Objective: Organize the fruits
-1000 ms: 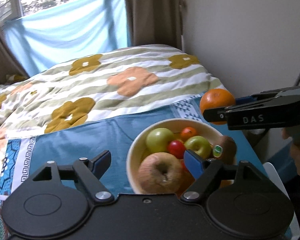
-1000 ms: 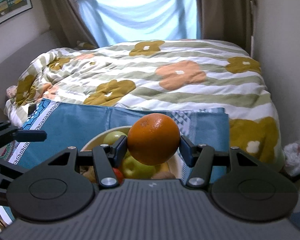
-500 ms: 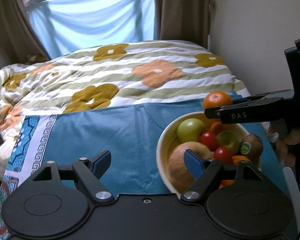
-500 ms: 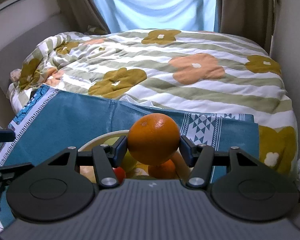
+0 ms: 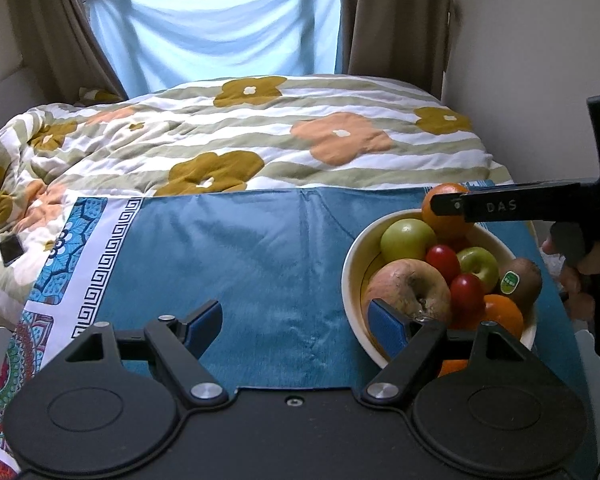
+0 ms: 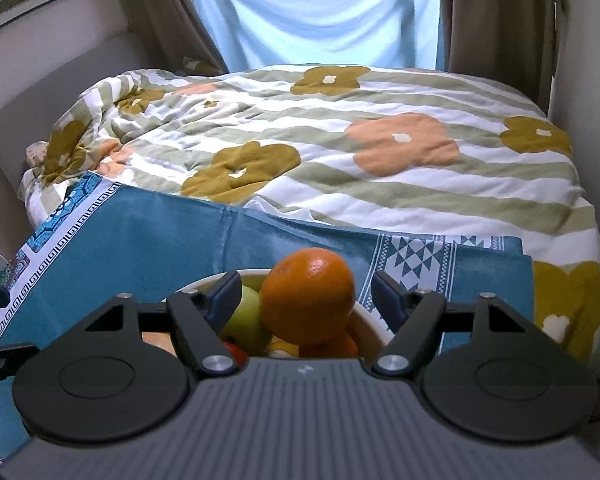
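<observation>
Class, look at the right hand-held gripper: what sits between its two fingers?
A round orange sits there above the cream bowl, gaps on both sides as the right hand-held gripper is opening; right wrist view.

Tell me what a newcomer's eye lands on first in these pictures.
First comes the orange, sitting atop the fruit at the far side of the cream bowl, between the opening jaws of the right gripper, whose pads stand clear of it. Next, the piled bowl itself on the blue cloth, with its big blemished apple and a stickered kiwi. Behind them spreads the flowered quilt.
</observation>
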The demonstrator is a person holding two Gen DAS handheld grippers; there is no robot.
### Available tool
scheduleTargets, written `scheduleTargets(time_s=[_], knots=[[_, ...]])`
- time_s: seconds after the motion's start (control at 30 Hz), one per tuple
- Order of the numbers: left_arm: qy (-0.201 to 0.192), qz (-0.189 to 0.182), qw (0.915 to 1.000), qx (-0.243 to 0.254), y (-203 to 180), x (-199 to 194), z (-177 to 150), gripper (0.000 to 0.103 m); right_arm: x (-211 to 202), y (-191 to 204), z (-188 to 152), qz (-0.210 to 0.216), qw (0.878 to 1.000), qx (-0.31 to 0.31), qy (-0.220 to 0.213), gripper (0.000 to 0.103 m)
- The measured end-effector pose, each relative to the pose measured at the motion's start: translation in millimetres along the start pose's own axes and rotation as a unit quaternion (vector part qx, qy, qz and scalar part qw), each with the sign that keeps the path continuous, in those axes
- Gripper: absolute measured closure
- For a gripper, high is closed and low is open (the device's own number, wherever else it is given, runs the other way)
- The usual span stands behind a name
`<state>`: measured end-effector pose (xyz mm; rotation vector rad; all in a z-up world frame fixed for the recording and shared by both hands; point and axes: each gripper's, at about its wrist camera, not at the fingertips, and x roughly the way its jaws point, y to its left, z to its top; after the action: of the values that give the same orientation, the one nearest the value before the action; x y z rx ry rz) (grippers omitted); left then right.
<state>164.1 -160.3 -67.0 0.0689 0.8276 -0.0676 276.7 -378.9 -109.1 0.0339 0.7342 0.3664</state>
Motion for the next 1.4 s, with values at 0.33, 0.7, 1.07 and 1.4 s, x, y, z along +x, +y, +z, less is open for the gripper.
scheduleTargets(time_s=[0.33, 0.7, 1.07, 1.4], knots=[[-0.048, -0.018, 0.9986, -0.011, 21, -54, 2, 0.019, -71, 35, 8, -0.031, 0.999, 0.004, -0.038, 0.017], [-0.106, -0.047, 0.9933, -0.002, 58, -134, -9, 0.019, -179, 120, -13, -0.079, 0.994, 0.031, -0.065, 0.016], [-0.134, -0.021, 0.9908, 0.006, 101, -185, -53, 0.000, -253, 202, -67, -0.152, 0.985, 0.049, -0.070, 0.000], [-0.126, -0.023, 0.9918, 0.002, 118, -199, -85, 0.000, -259, 241, -101, -0.181, 0.980, 0.064, -0.046, 0.000]])
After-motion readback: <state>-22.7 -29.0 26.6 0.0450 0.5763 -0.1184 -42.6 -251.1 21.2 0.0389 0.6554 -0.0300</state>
